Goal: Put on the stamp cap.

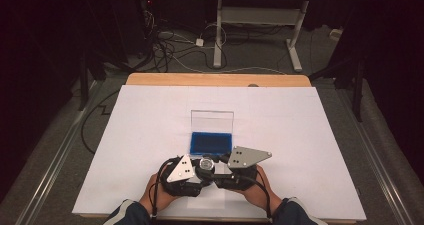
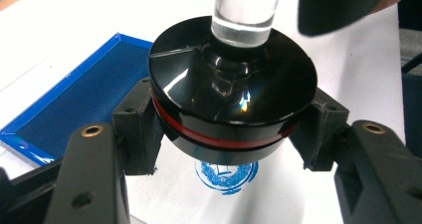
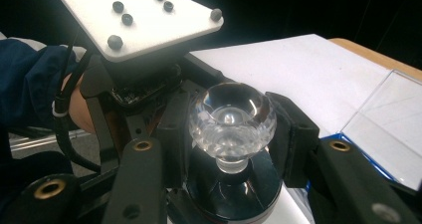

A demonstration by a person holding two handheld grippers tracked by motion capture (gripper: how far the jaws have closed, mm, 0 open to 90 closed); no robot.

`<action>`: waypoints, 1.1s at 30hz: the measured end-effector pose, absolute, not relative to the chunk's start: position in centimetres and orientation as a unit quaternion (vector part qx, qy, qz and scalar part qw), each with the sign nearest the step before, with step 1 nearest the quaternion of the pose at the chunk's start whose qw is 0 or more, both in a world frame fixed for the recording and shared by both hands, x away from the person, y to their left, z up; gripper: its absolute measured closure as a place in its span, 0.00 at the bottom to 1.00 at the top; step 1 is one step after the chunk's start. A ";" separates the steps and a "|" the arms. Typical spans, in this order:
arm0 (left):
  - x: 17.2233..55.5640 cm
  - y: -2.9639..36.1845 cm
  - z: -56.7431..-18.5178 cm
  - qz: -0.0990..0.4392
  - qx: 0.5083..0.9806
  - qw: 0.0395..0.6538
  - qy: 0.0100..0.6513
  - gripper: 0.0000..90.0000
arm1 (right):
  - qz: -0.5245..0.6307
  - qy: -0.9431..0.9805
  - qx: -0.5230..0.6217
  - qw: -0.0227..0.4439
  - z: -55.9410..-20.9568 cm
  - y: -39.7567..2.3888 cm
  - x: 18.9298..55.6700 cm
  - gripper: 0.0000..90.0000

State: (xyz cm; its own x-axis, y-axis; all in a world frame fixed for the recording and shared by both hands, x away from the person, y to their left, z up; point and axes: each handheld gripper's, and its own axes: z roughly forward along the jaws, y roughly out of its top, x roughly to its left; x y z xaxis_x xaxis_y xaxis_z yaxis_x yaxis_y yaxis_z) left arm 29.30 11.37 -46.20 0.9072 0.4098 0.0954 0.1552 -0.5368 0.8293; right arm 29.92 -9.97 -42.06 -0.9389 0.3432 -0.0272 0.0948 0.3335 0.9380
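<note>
**At the lower centre, two grippers clamp one stamp**

Low in the middle of the high view, two hands come in from the bottom edge, each with one gripper, and the two meet over a single stamp [image 1: 205,164]. The left gripper [image 2: 231,129] has its jaws closed on the stamp's black, red-banded base, one pad on each side. The base hangs just above the white sheet [image 1: 150,150], clear of it. Below the base lies one round blue print [image 2: 226,175], partly hidden under its rim. The right gripper [image 3: 228,122] has its jaws pressed on the stamp's clear faceted knob [image 3: 231,118], again a pad on either side. Two grey three-cornered plates sit on top of the grippers, one each.

Just beyond the stamp, at the centre of the high view, one blue ink pad [image 1: 210,142] lies open, its one clear lid [image 1: 212,120] standing up behind it. Farther up, the wooden table edge [image 1: 217,79] shows past the sheet.
</note>
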 end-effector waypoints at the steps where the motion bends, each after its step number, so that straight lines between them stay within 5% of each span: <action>1: 29.3 11.3 -46.2 0.143 0.865 0.452 0.163 0.40 | 0.561 0.809 0.135 0.110 -42.1 -9.9 29.9 0.63; 33: 29.5 11.4 -46.6 0.150 0.866 0.445 0.171 0.35 | 0.561 0.807 0.146 0.109 -42.1 -10.1 30.1 0.63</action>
State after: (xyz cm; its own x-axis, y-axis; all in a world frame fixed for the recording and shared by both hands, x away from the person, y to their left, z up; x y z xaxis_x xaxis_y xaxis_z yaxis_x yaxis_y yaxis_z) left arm 29.52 11.36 -46.61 0.8966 0.4296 0.1073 0.1629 -0.5453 0.8223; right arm 30.09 -10.12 -42.08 -0.9335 0.3585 -0.0127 0.1130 0.3277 0.9380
